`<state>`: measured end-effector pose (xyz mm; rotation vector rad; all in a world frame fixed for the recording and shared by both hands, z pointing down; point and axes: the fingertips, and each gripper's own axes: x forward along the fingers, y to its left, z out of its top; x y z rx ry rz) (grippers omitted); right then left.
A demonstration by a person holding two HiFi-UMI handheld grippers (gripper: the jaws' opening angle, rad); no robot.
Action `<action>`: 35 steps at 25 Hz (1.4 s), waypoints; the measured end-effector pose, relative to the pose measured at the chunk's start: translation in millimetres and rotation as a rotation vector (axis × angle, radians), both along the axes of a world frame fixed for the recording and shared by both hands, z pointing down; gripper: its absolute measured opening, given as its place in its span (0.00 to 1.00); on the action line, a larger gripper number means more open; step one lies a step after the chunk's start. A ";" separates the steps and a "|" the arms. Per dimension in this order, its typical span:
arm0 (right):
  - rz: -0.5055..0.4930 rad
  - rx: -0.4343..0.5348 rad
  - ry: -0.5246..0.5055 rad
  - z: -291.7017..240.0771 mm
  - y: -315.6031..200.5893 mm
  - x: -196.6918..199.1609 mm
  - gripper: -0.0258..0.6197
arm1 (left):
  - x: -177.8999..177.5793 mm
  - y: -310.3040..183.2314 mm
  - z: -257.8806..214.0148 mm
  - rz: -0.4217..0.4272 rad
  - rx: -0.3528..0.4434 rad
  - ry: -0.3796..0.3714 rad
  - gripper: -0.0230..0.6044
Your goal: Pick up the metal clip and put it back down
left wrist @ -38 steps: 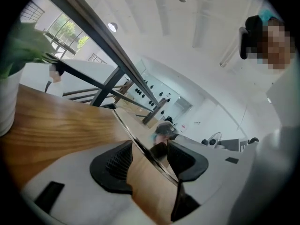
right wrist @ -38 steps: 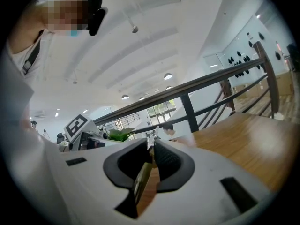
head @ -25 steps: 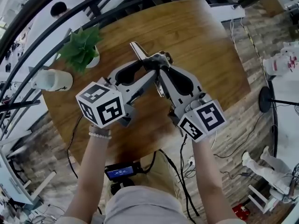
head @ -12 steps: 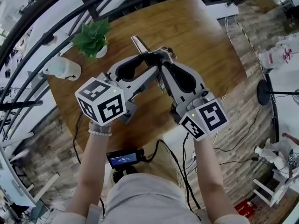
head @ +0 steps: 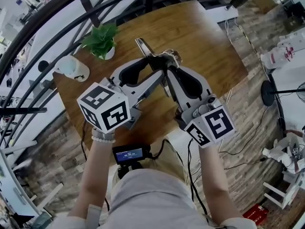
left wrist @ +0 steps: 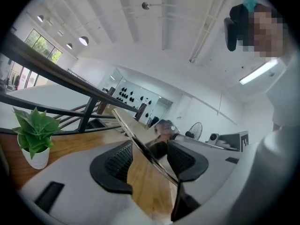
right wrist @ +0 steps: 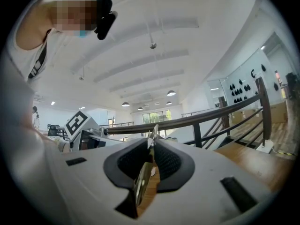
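Holding the metal clip (head: 142, 46) up over the table (head: 214, 42), you have your left gripper (head: 155, 63) and right gripper (head: 167, 67) both pinched on it. Bare wood runs to the right edge. At the left, a potted plant (head: 101, 41) and a white container (head: 72, 68) stand near the railing (head: 62, 13).

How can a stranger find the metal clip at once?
Find the wooden table, then its middle, where the left hand-held gripper and right hand-held gripper meet. Both pinch the metal clip, the only shiny silver thing, unlike the green plant and white cup.
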<state>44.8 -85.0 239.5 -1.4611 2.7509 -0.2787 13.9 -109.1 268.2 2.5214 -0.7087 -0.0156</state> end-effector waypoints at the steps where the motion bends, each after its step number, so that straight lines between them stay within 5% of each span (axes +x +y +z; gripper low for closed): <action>1: 0.000 0.004 0.001 -3.5 3.3 -1.9 0.12 | -1.9 3.2 -3.7 -0.001 0.004 0.001 0.41; 17: 0.017 0.044 0.000 -25.2 23.1 -12.8 0.12 | -12.3 21.2 -26.2 0.016 0.055 0.013 0.41; 35: 0.018 -0.026 0.012 6.6 -26.5 9.8 0.12 | 11.1 -26.9 7.2 0.026 -0.011 -0.015 0.41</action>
